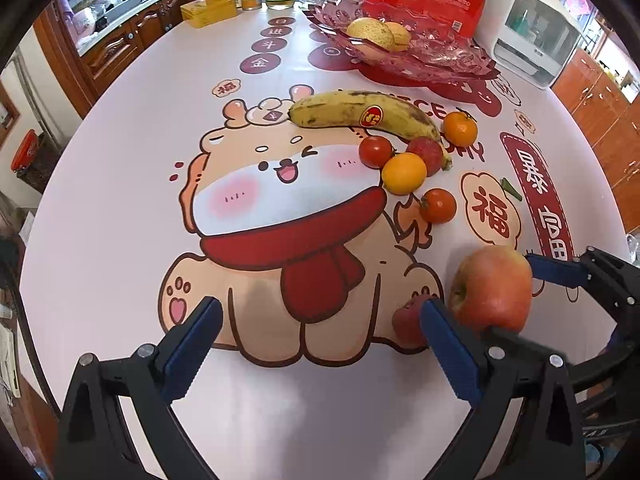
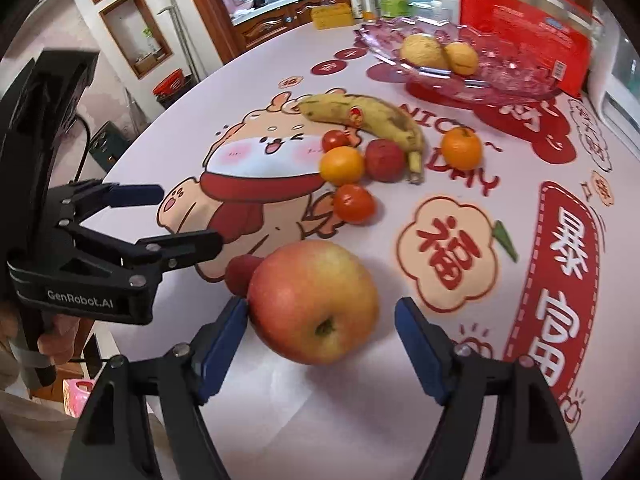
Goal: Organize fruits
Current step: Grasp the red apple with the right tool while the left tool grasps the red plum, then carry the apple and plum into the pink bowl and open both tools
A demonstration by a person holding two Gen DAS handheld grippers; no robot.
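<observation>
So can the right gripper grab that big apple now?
Probably yes. The big apple sits between the open fingers of the right gripper, one pad touching its side, with nothing blocking it.

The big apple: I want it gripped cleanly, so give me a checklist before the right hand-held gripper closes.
1. Apple between the right hand-held gripper pads: ok.
2. Both pads touching: not ok; the left pad touches, the right shows a gap.
3. Small red fruit clear of the pads: ok, it lies behind the apple.
4. Left hand-held gripper out of the way: ok, open and off to the side.
5. Room in the glass bowl: ok.
</observation>
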